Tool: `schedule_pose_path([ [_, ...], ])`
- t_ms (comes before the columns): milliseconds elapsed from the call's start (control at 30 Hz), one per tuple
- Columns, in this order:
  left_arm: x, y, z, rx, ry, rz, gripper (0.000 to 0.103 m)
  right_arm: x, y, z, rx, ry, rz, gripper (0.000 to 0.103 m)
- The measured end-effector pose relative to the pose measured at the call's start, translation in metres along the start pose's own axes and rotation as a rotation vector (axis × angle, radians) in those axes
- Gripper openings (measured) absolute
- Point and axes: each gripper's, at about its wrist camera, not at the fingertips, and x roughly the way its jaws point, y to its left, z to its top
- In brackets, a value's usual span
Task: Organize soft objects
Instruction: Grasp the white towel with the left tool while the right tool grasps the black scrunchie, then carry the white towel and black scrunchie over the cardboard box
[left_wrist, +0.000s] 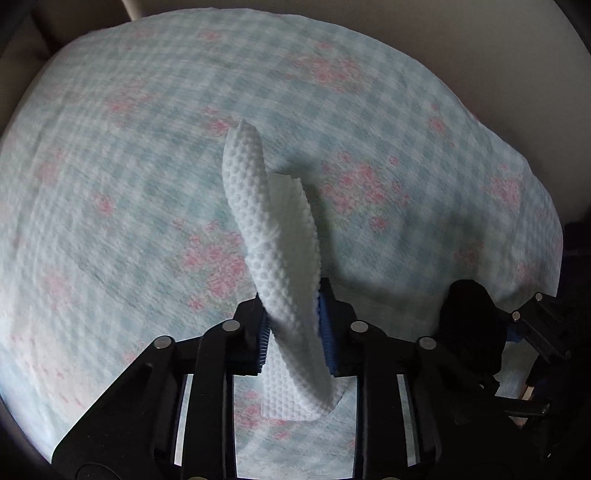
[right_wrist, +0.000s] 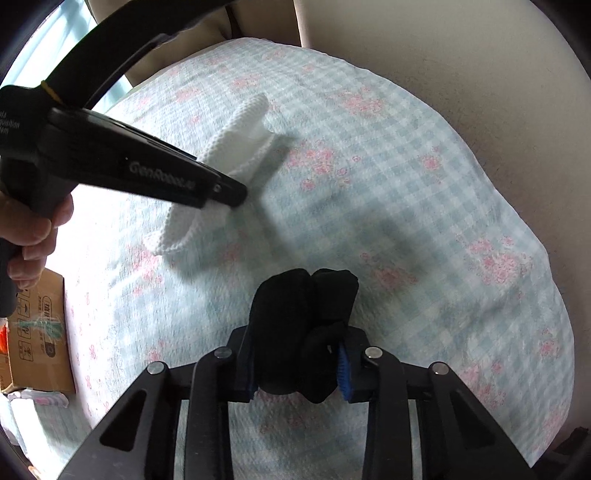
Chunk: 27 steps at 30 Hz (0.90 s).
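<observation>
White cloth (left_wrist: 273, 236): a dimpled white textile, folded over on itself and pinched upright between the blue pads, near the middle of the bed.
Black cloth (right_wrist: 306, 325): a bunched dark fabric, nearer the bed's front edge, just beside the white one.
Left gripper (left_wrist: 293, 332): clamped on the white cloth; a hand (right_wrist: 33, 236) is seen on its handle.
Right gripper (right_wrist: 297, 365): closed around the black cloth, pads pressed into it.
Bed cover (left_wrist: 110, 184): blue-and-white checked with pink flowers, carrying both cloths.
Cardboard box (right_wrist: 40, 332): beyond the bed's left edge.
</observation>
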Motion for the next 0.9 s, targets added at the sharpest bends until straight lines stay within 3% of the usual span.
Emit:
schedule_pose_path([
  [433, -0.038, 0.028, -0.013, -0.071, -0.051, -0.02, 0.014, -0.015, -0.009, 0.013, 0.006, -0.026, 0.007, 0.026],
  [633, -0.085, 0.031, -0.032, -0.123, -0.109, -0.018, 0.014, -0.041, -0.001, 0.023, -0.019, -0.072, -0.001, 0.025],
  [900, -0.179, 0.052, -0.067, -0.251, -0.204, 0.026, 0.014, -0.104, 0.028, 0.039, -0.099, -0.141, 0.021, 0.023],
])
